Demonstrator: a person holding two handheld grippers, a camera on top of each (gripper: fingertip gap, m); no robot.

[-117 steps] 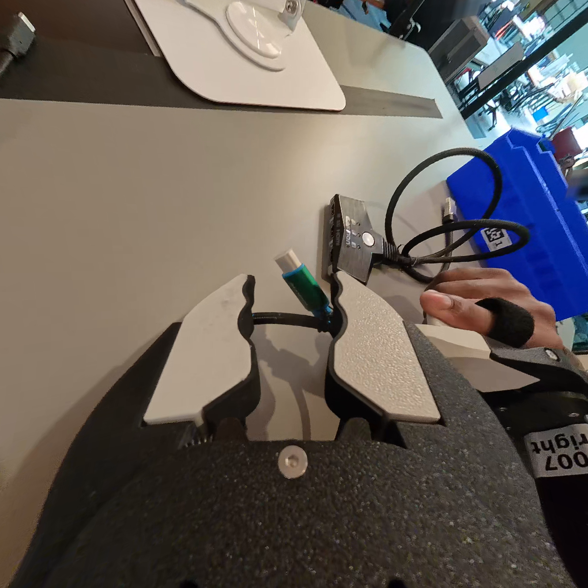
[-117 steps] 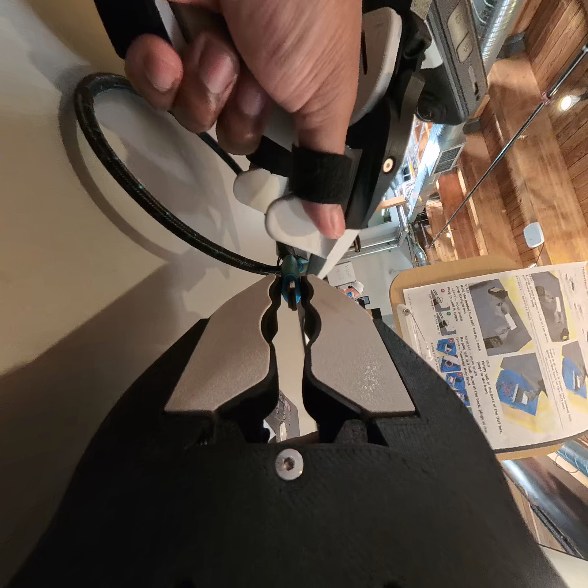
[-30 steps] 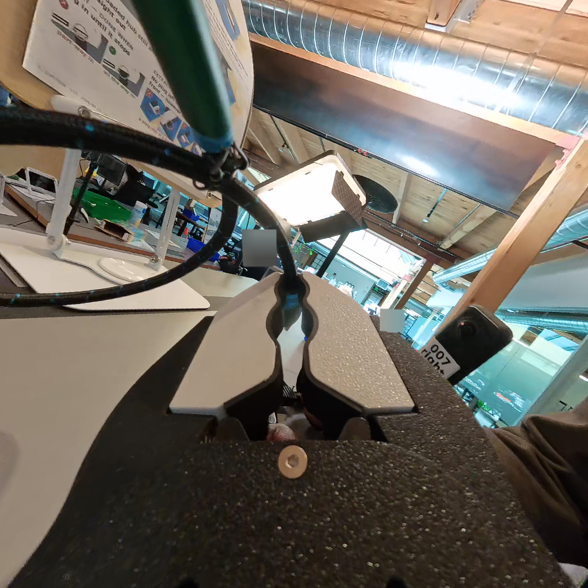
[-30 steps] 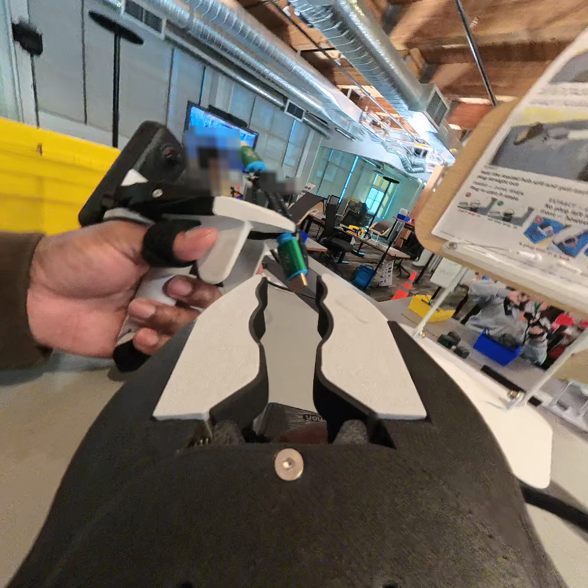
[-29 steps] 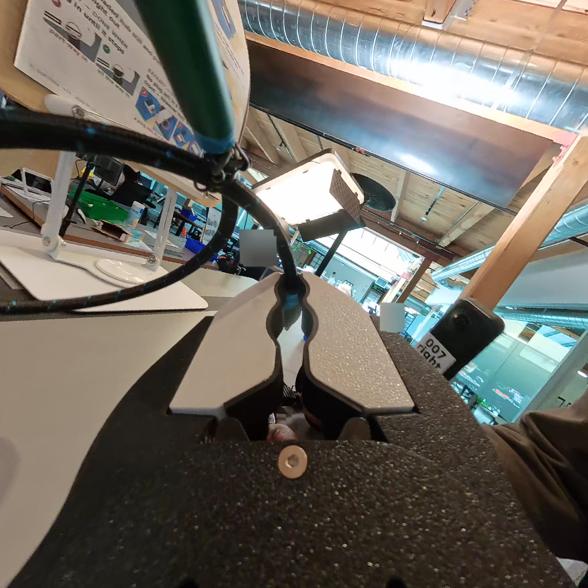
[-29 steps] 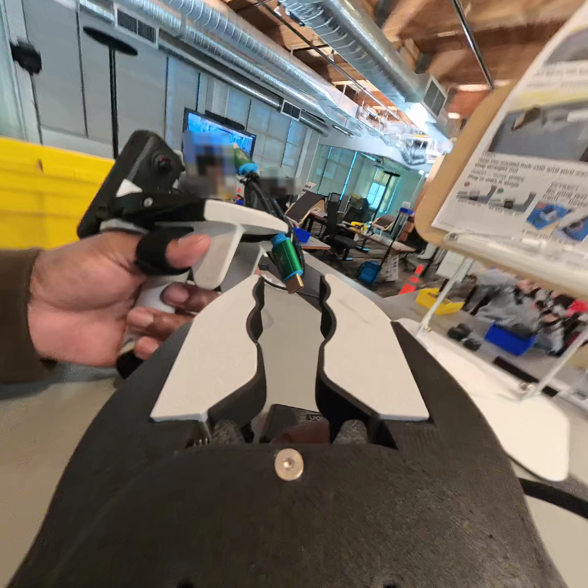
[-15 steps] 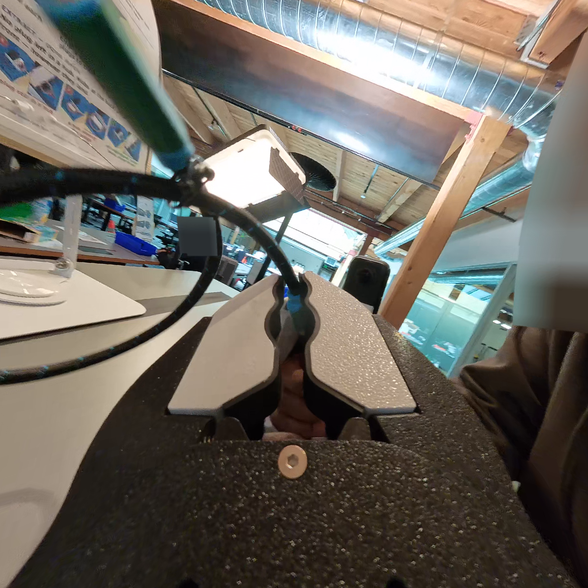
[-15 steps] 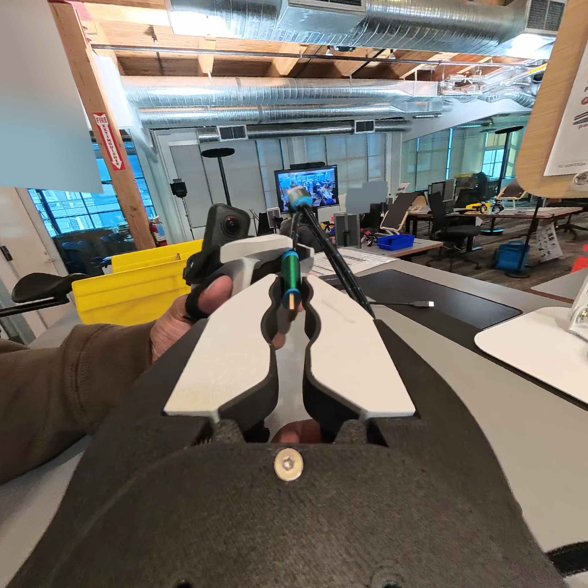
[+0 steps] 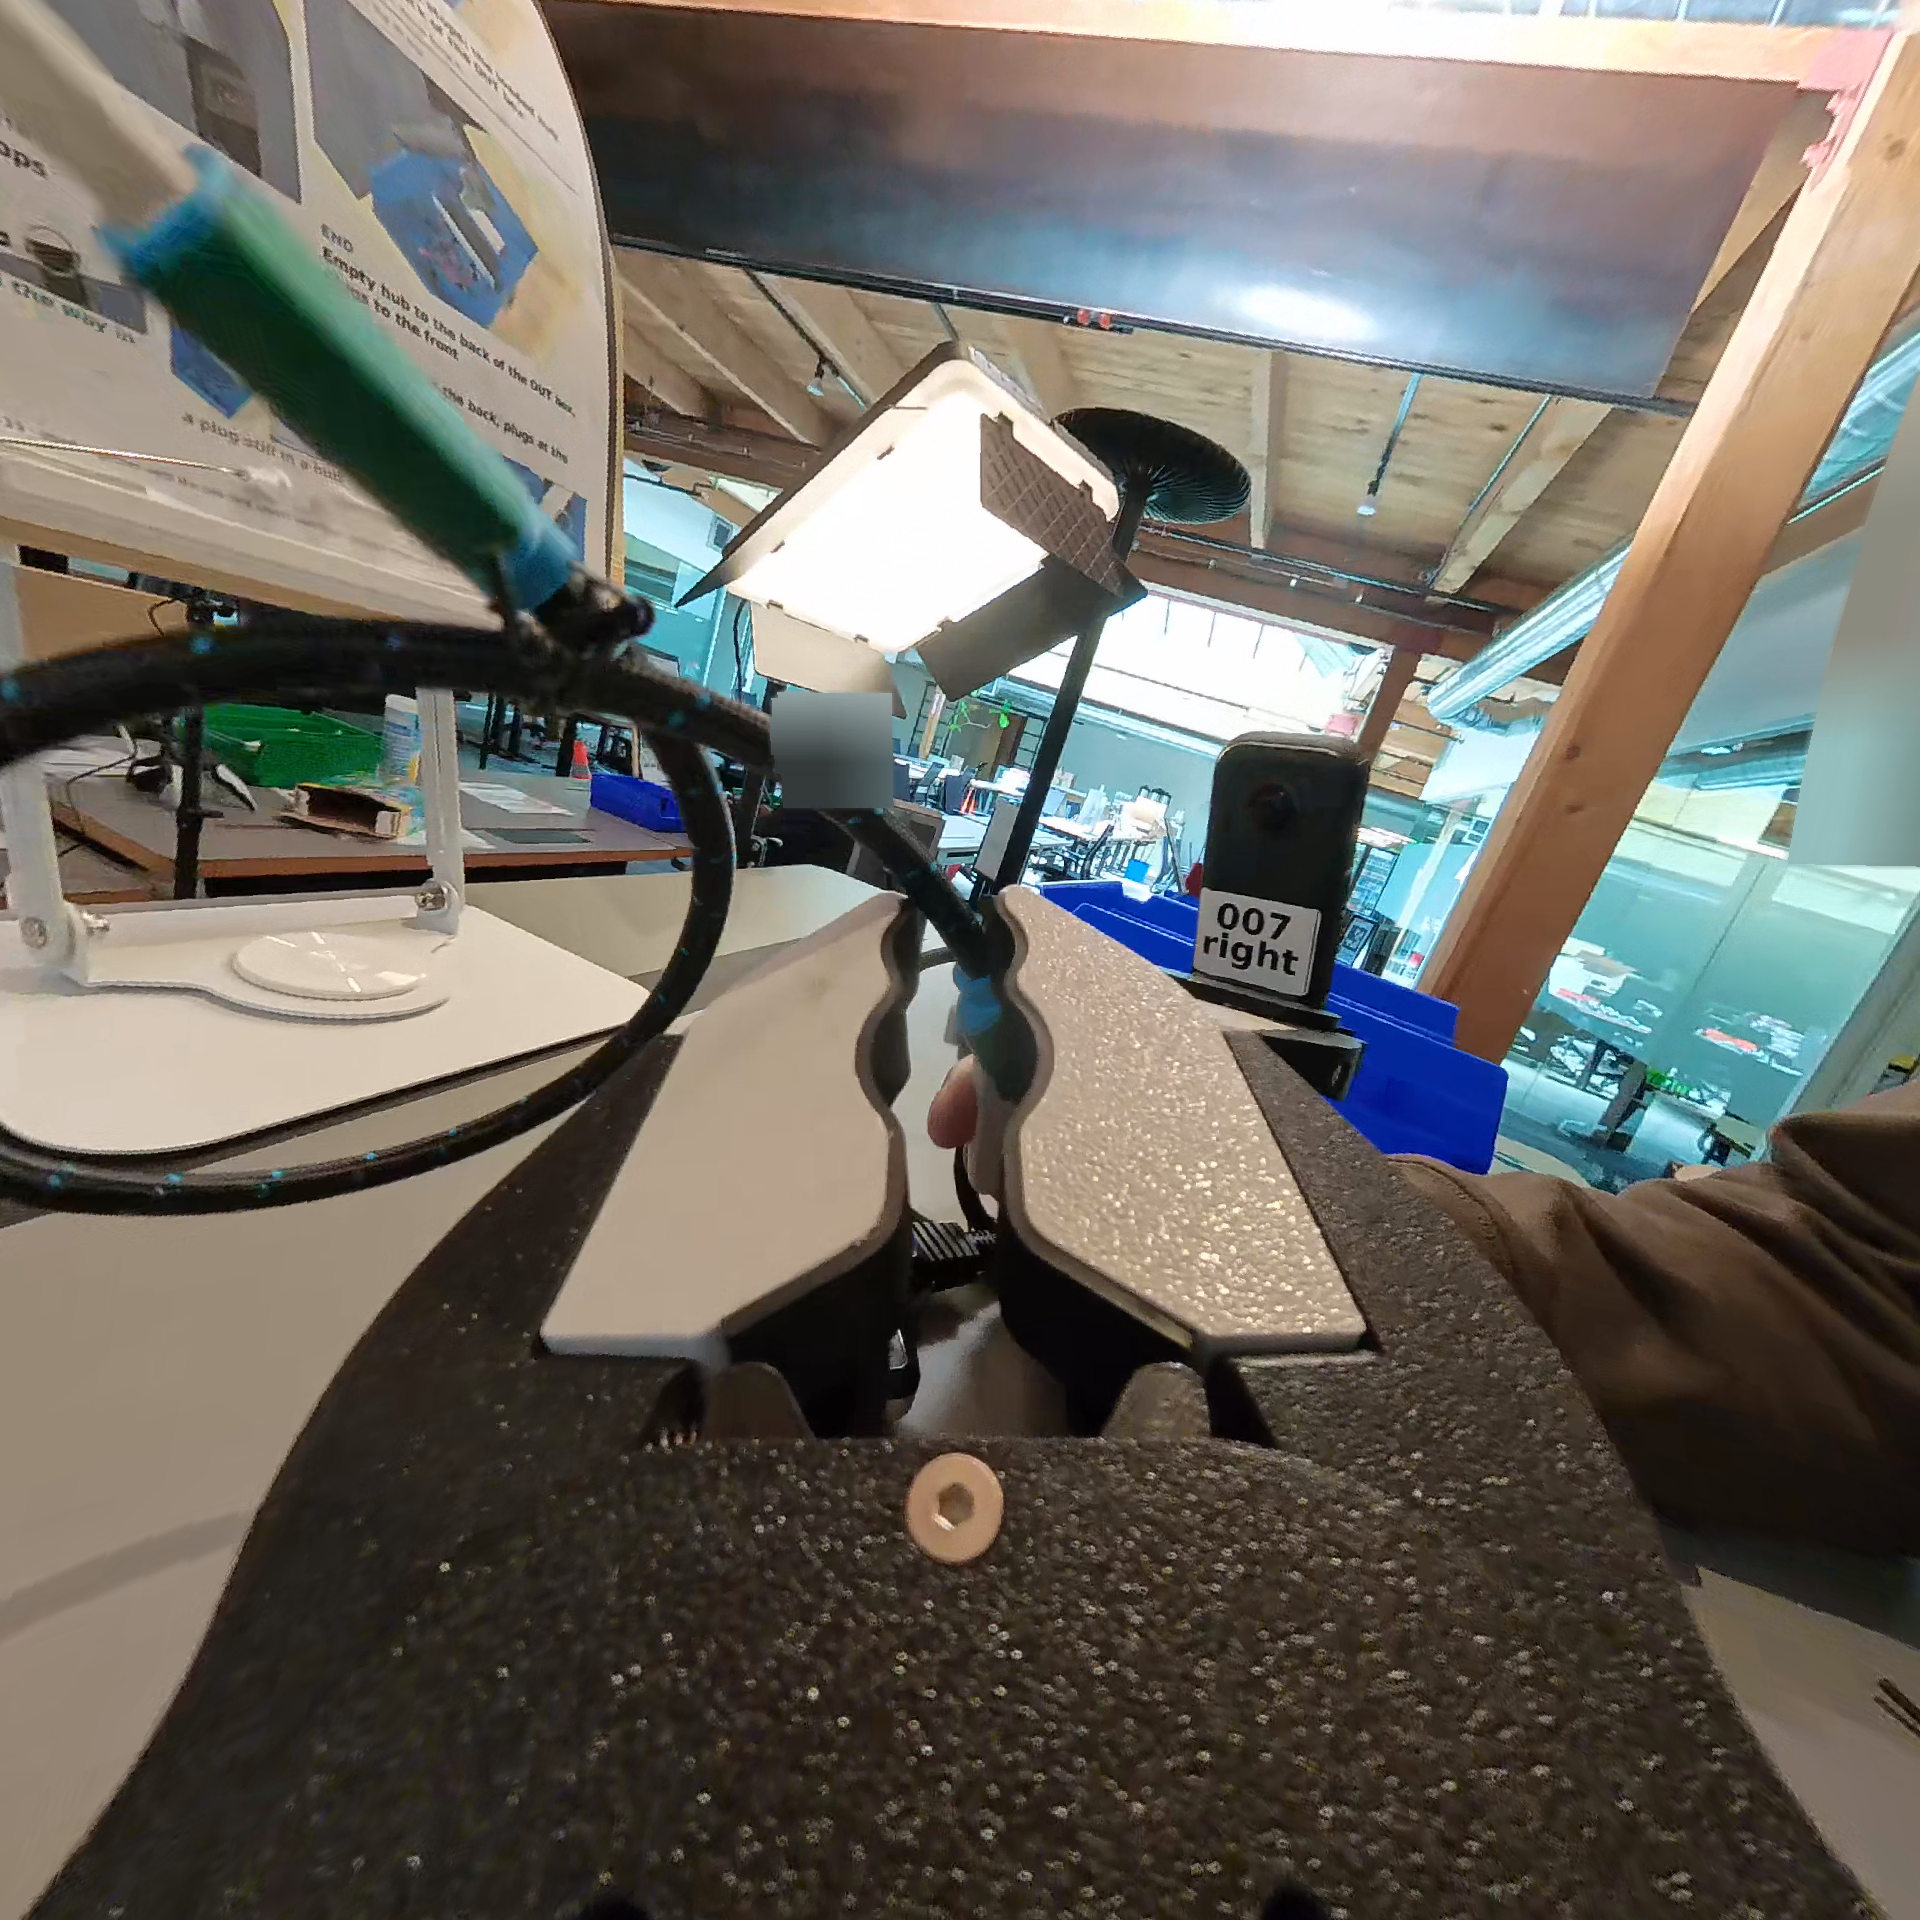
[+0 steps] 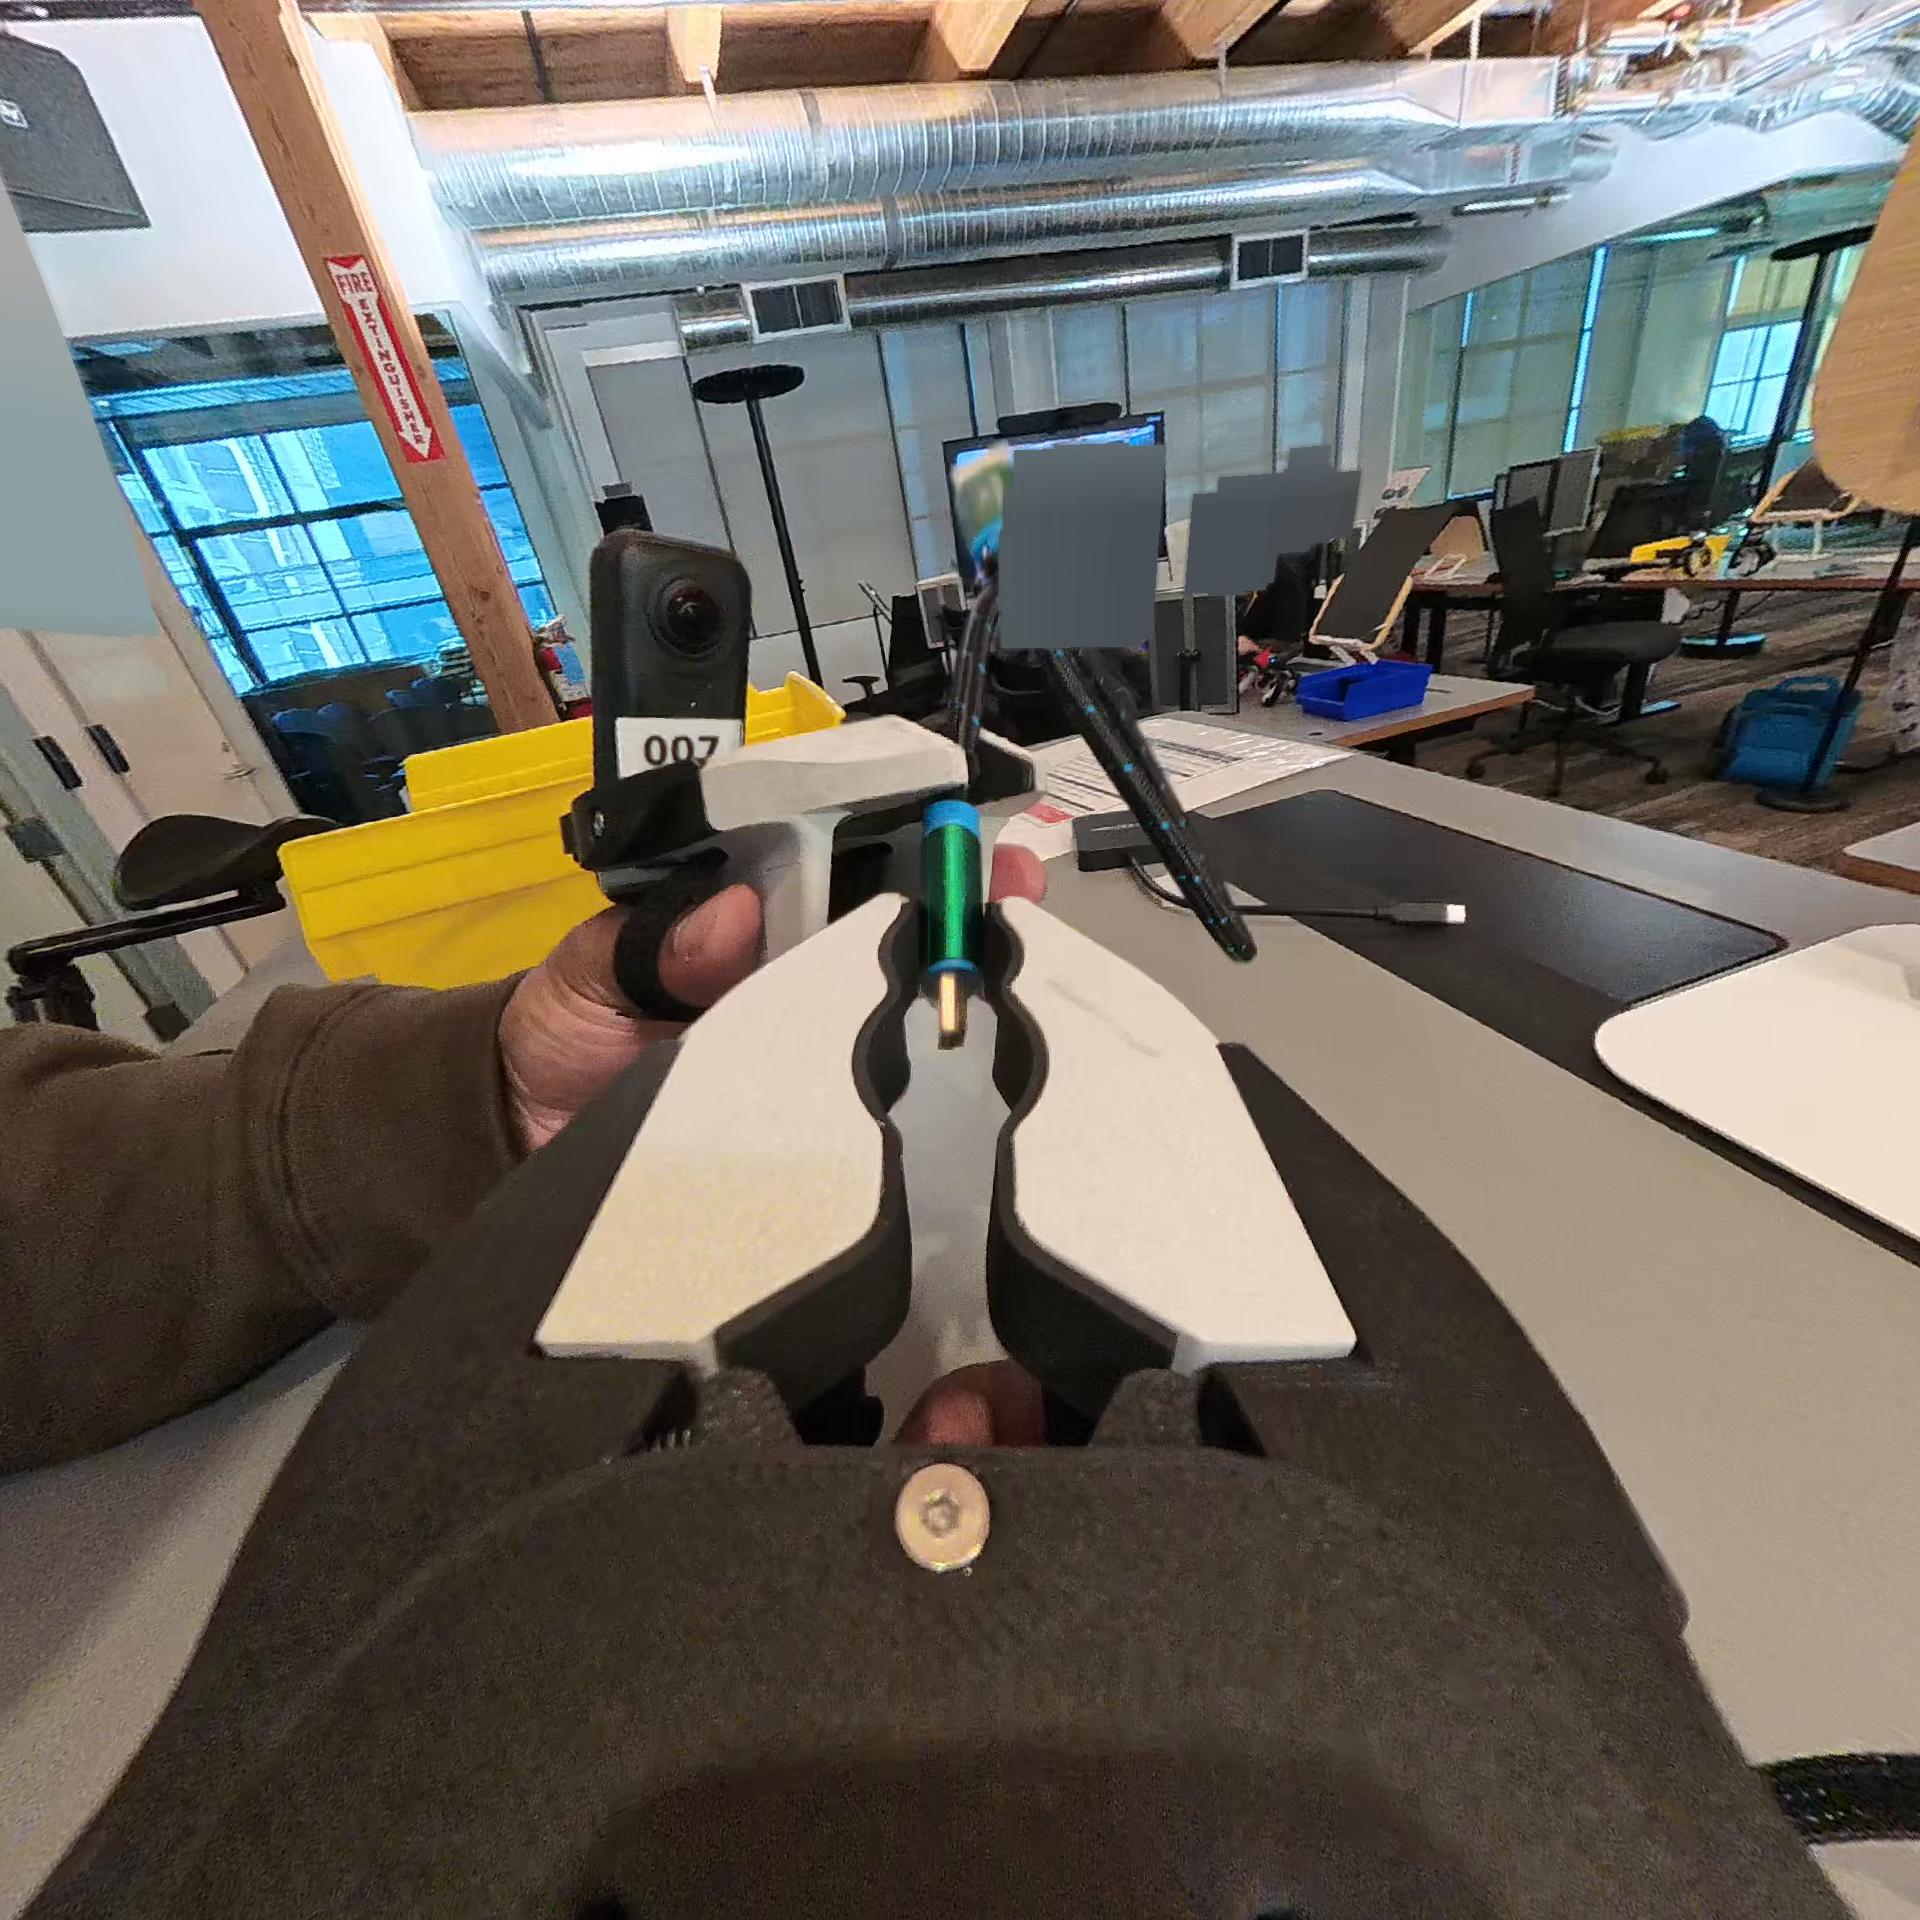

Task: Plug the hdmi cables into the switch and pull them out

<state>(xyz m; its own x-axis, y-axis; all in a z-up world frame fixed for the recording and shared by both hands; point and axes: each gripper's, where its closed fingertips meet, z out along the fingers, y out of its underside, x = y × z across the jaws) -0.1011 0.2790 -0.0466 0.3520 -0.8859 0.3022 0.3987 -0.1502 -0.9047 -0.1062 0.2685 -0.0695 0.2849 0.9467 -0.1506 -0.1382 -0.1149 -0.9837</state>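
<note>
While we scan from the left edge of the left wrist view, we meet first a green plug [image 9: 322, 379] with blue collars, blurred and close to the lens, in front of an instruction sheet [image 9: 436, 197] on a white stand [image 9: 260, 997]. From that plug a black braided cable [image 9: 665, 935] loops down and back up into our left gripper [image 9: 951, 940], whose jaws stand slightly apart with the cable lying against the right fingertip [image 9: 1023, 935]; we cannot tell whether both pads press on it. Just right of that, the other gripper's black camera [image 9: 1283, 831] faces us before a blue bin [image 9: 1403, 1049], and a brown sleeve [image 9: 1662, 1299] fills the right side. In the right wrist view, a yellow bin [image 10: 447, 883] sits at left behind a hand [image 10: 613, 987] gripping the left tool. At centre our right gripper [image 10: 951, 935] is clamped on the cable's second green plug [image 10: 948, 914], upright, metal tip down. Farther right, a small black hub [image 10: 1122, 836] lies on a dark mat [image 10: 1507, 914].
</note>
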